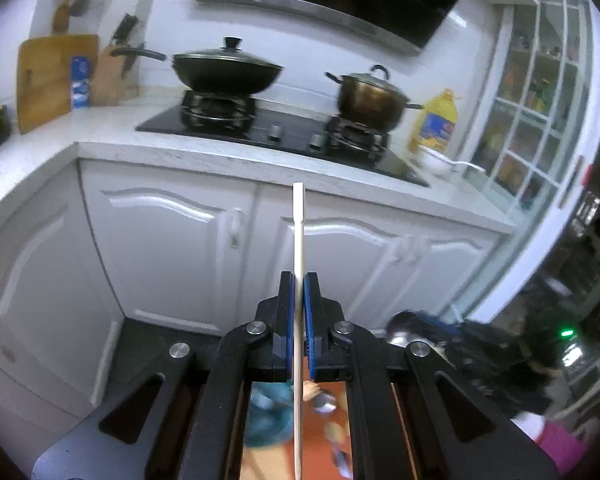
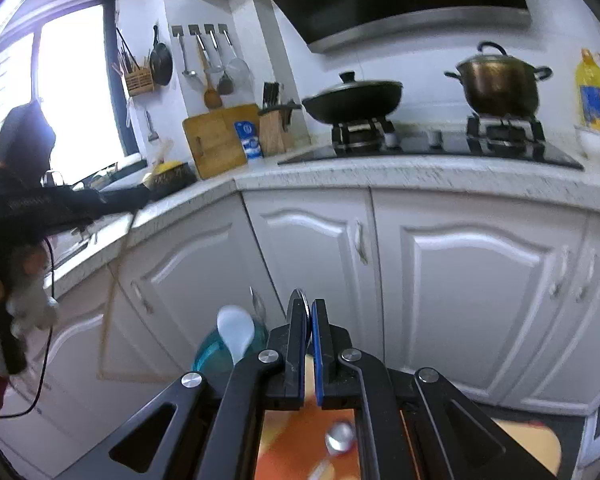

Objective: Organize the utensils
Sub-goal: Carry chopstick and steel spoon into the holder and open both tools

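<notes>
My left gripper (image 1: 299,280) is shut on a long thin white utensil handle (image 1: 298,232) that stands upright between the blue pads and runs down below the jaws. My right gripper (image 2: 307,306) is shut on the thin edge of a metal utensil (image 2: 301,298), seen end-on. Below the right gripper a teal bowl (image 2: 216,354) holds a white spoon (image 2: 236,330). A metal spoon (image 2: 340,436) lies on an orange surface (image 2: 284,452) under the gripper. In the left wrist view the teal bowl (image 1: 268,420) and a metal spoon (image 1: 325,400) show blurred below the jaws.
White cabinets (image 1: 188,240) and a speckled counter (image 2: 440,176) are ahead. On the stove stand a black wok (image 1: 226,68) and a steel pot (image 2: 500,80). A cutting board (image 2: 216,140), knife block (image 2: 274,124), oil bottle (image 1: 434,120) and white bowl (image 1: 434,158) are on the counter.
</notes>
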